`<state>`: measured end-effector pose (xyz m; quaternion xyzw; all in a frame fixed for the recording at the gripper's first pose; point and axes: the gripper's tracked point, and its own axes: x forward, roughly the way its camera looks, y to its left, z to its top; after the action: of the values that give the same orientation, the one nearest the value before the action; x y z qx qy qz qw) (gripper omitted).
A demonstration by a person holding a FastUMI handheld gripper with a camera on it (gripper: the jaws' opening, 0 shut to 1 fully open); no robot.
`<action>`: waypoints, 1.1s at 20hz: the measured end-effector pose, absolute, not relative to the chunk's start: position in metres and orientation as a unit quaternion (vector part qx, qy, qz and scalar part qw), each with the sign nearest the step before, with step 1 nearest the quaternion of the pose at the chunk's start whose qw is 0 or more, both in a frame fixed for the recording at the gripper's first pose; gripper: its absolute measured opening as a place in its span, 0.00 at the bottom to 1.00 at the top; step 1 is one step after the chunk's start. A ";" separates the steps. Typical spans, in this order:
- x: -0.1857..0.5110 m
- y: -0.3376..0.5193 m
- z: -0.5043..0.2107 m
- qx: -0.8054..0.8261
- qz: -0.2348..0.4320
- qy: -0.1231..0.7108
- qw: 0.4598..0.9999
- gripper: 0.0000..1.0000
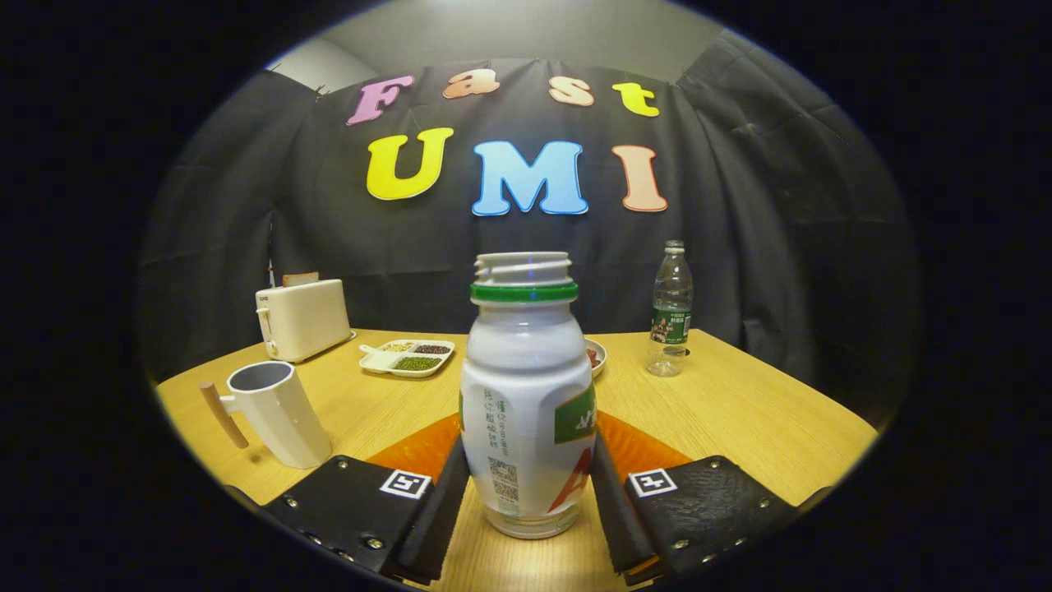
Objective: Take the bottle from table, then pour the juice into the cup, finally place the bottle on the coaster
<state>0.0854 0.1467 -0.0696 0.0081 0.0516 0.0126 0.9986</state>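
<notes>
so the gripper (526, 501) has its two black fingers (427, 510) clamped on the bottle (526, 403), one pad pressed against each side of the lower body. the bottle is white with a green ring at the neck, cap off, threaded mouth open at the top. it stands upright between the fingers, and its clear base looks to be right at the table (740, 411) surface, though i can't tell if it's actually resting on it or lifted a hair.

just behind the bottle, peeking out on both sides of it, is the orange coaster (637, 448), lying flat on the wood.

off to the left of the fingers is the cup (279, 411), a white one with a wooden handle sticking out to its left, grey inside, well apart from the bottle.

further back on the table: a cream toaster (302, 318) with bread poking out of the top, a divided tray (407, 358) with beans in it, a small plate (596, 356) mostly hidden behind the bottle, and a clear water bottle (671, 308) with a green label off to the right.
</notes>
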 end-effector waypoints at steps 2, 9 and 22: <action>0.085 0.145 -0.069 0.002 0.009 0.054 0.998 0.73; 0.088 0.146 -0.051 -0.059 0.013 0.053 0.997 0.73; 0.104 0.199 -0.034 -0.208 0.074 0.071 0.973 0.70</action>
<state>0.1045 0.1985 -0.0343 -0.2075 0.0715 0.0737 0.9728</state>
